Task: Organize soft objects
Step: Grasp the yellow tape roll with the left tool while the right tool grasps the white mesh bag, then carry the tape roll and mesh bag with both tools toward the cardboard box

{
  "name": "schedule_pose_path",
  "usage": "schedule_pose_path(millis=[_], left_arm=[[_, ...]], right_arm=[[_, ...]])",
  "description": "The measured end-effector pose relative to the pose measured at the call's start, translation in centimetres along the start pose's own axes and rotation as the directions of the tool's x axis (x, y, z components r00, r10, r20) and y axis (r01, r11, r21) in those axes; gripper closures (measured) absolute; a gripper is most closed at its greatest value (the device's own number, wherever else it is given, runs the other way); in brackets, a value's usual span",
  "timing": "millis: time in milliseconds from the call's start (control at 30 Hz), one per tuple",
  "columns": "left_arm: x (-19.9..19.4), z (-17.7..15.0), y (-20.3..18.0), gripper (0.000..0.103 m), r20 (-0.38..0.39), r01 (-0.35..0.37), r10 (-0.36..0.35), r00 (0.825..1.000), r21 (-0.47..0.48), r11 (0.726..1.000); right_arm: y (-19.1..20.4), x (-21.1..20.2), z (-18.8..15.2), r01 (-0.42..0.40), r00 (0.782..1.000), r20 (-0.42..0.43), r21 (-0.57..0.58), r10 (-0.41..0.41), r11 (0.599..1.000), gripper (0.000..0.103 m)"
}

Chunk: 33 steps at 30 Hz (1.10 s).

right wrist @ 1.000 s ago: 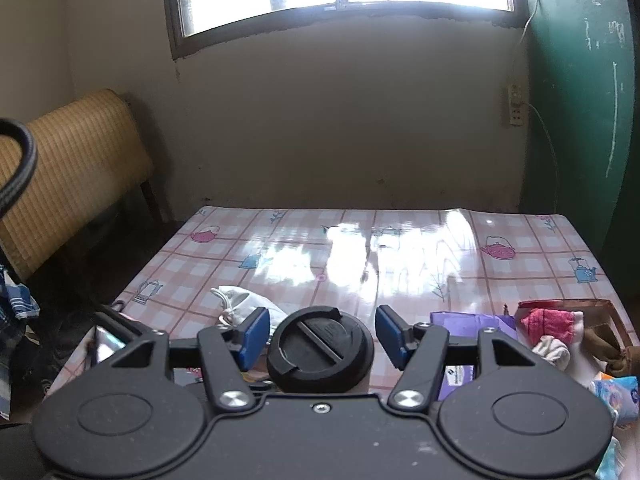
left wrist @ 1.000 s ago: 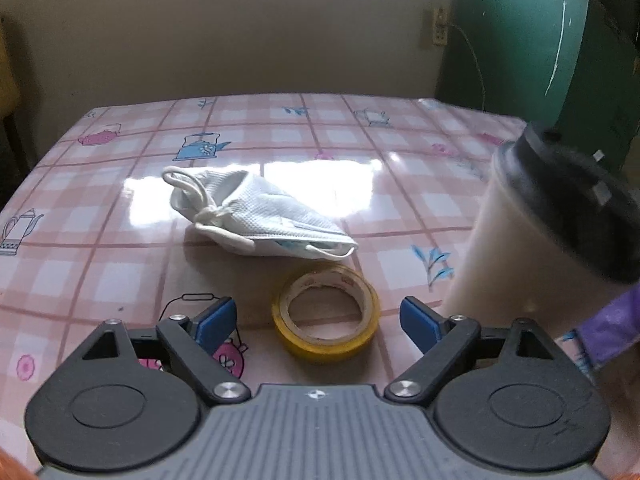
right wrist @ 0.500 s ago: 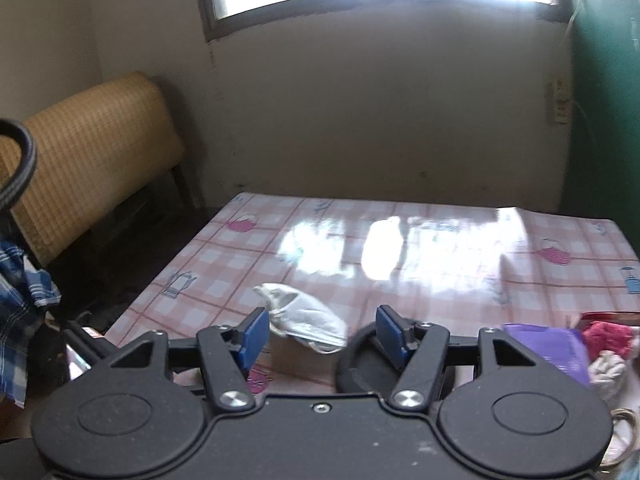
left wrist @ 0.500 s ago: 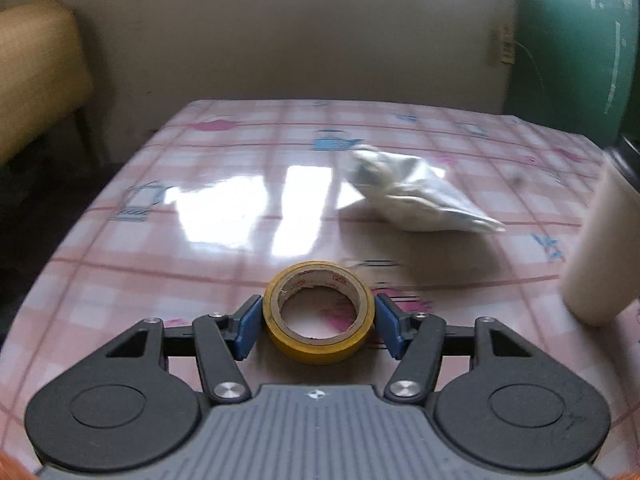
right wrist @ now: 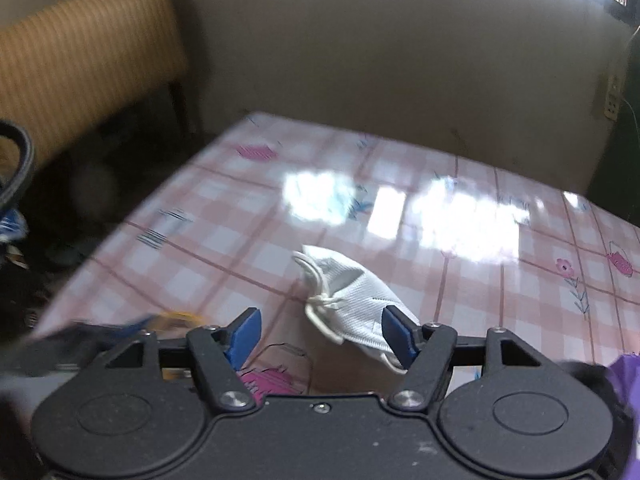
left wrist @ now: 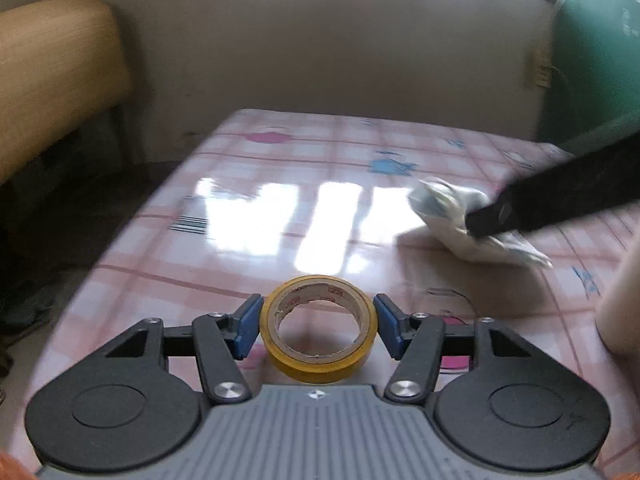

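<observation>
A yellow tape roll (left wrist: 318,326) sits between the blue pads of my left gripper (left wrist: 318,330); the pads touch its sides, so the gripper is shut on it. A white face mask (right wrist: 346,302) lies on the pink checked tablecloth (right wrist: 460,280). My right gripper (right wrist: 322,338) is open, just above and in front of the mask, whose right end reaches the right pad. In the left wrist view the mask (left wrist: 452,216) lies at the right, partly hidden by the dark blurred body of the right gripper (left wrist: 560,196).
A beige cup (left wrist: 622,300) stands at the right edge of the left wrist view. A purple packet (right wrist: 628,380) shows at the lower right of the right wrist view. A woven tan chair back (right wrist: 80,60) stands left of the table. The table's left edge is near.
My left gripper has closed on the tape roll and turned left. My right gripper has left the black-lidded cup and moved left and down over the mask.
</observation>
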<state>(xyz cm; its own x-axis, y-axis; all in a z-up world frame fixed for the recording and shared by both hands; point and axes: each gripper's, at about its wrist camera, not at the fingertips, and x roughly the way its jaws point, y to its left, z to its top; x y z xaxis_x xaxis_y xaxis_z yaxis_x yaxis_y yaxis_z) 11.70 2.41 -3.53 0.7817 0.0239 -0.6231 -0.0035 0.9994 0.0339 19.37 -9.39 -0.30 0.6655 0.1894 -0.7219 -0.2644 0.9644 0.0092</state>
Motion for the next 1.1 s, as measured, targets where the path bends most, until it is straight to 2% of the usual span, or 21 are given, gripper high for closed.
schedule_pose_path(millis=[67,167,267,300,367,467,700,900,1100], left_arm=[[-0.6,0.6,0.7,0.042,-0.002,-0.021,0.021,1.000,-0.014,1.000],[-1.1,1.4,1.8,0.042,-0.010,-0.035,0.035,0.999,-0.057,0.998],[-1.7,2.0,2.3,0.042,-0.009,-0.035,0.035,0.999,-0.085,0.996],[-1.7,2.2,2.3,0.042,-0.014,-0.039,0.038,0.999,-0.093,0.995],[-2.0,2.3,2.2,0.042,-0.016,-0.045,0.044,0.999,-0.103,0.994],[-2.0,2.4,2.2,0.042,-0.012,-0.050,0.049,0.999,-0.114,0.992],[-3.9,3.5,1.9,0.042,0.014,-0.077,0.079,0.997,-0.125,0.989],[-7.0,3.8,1.1,0.042,0.040,-0.088,0.093,0.995,-0.110,0.990],[-9.6,3.7,0.2,0.042,0.051,-0.097,0.103,0.993,-0.101,0.990]], right_arm=[[0.6,2.0,0.1,0.062,0.998,-0.022,-0.050,-0.063,0.997,0.022],[0.6,4.7,0.4,0.108,0.992,-0.054,-0.083,-0.113,0.991,0.021],[-0.2,6.3,0.6,0.102,0.993,-0.063,-0.045,-0.104,0.994,0.021],[-0.5,6.3,0.6,0.093,0.994,-0.057,-0.028,-0.095,0.995,0.024],[-0.6,6.1,0.5,0.092,0.994,-0.048,-0.027,-0.094,0.995,0.038],[-0.7,3.7,0.0,0.057,0.998,-0.007,0.008,-0.057,0.998,0.050],[-0.4,-3.9,-1.6,-0.087,0.993,0.083,0.111,0.078,0.990,0.051],[-0.2,-9.9,-3.0,-0.087,0.985,0.159,0.130,0.065,0.988,0.051],[-0.9,-13.6,-4.8,-0.084,0.983,0.175,0.153,0.056,0.985,0.051]])
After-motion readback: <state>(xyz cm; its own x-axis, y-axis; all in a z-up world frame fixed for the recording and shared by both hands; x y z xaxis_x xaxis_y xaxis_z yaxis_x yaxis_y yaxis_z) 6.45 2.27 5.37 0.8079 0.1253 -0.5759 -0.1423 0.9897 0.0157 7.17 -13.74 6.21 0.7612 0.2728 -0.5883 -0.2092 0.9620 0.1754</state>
